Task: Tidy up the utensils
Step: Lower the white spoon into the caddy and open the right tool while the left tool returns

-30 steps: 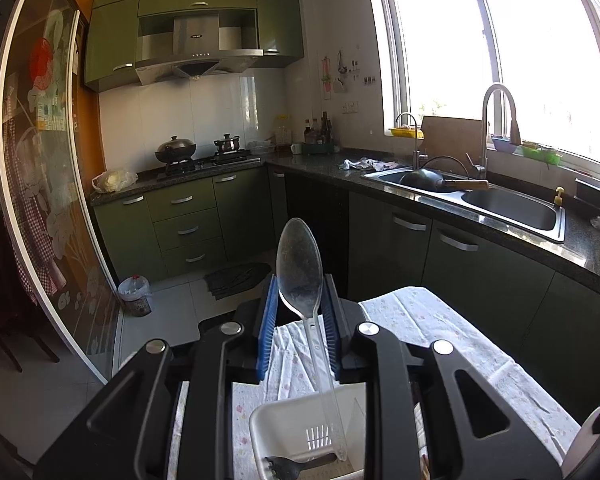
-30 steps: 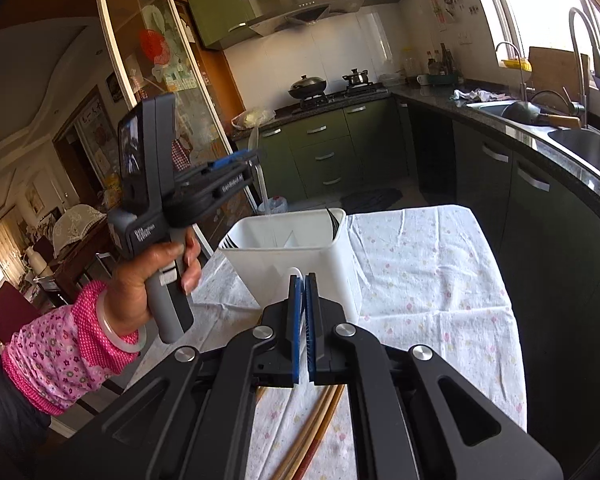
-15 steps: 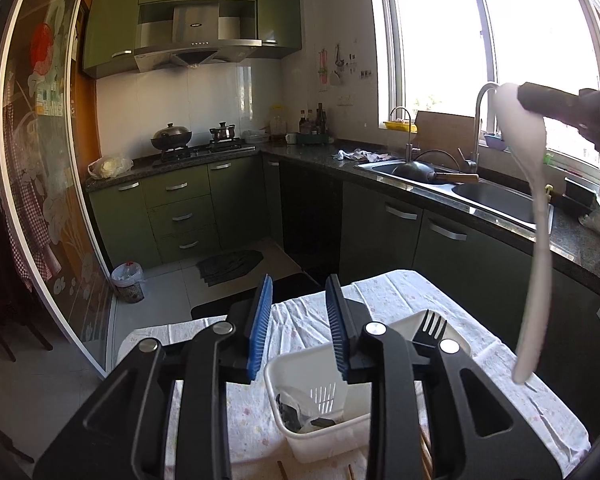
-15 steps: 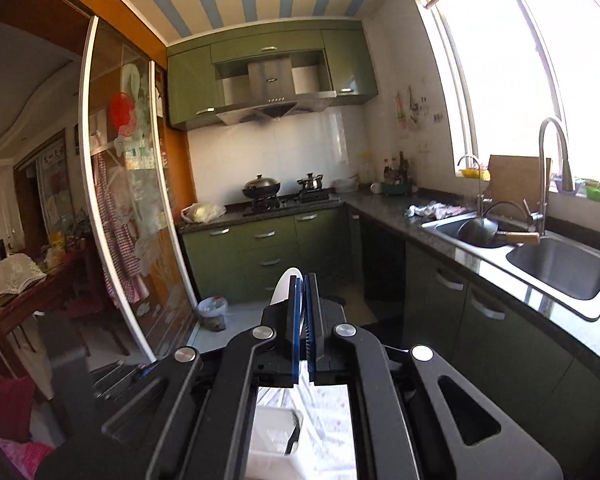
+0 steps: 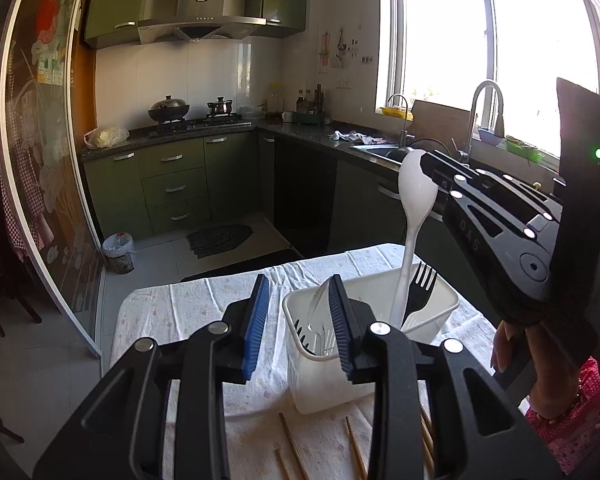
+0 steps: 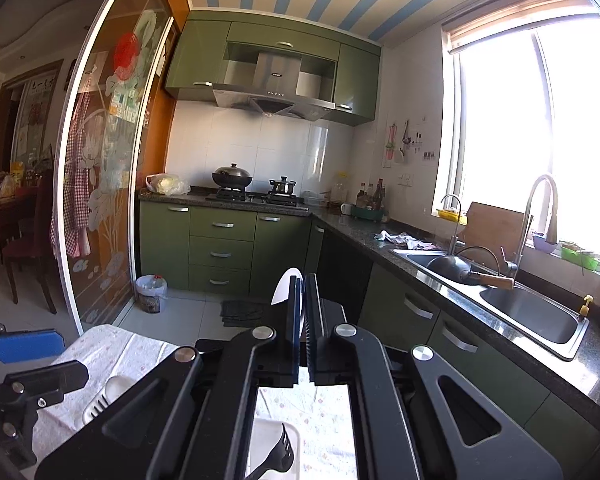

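Observation:
A white utensil caddy (image 5: 440, 312) stands on the flowered tablecloth (image 5: 188, 304). It holds a black fork (image 5: 420, 292), a clear spoon (image 5: 318, 302) and other utensils. My right gripper (image 6: 302, 292) is shut on the bowl of a white spoon (image 5: 414, 216); the spoon hangs handle-down with its end inside the caddy's right part. My left gripper (image 5: 298, 324) is open and empty, just in front of the caddy. The left gripper also shows at the left edge of the right wrist view (image 6: 24, 346).
Several wooden chopsticks (image 5: 292, 444) lie on the cloth in front of the caddy. Green kitchen cabinets, a stove and a sink (image 6: 532, 316) line the far walls. A glass sliding door (image 5: 40, 184) stands at the left.
My left gripper let go of the clear spoon, which now stands in the caddy, and pulled back. My right gripper lifted the white spoon and lowered its handle into the caddy.

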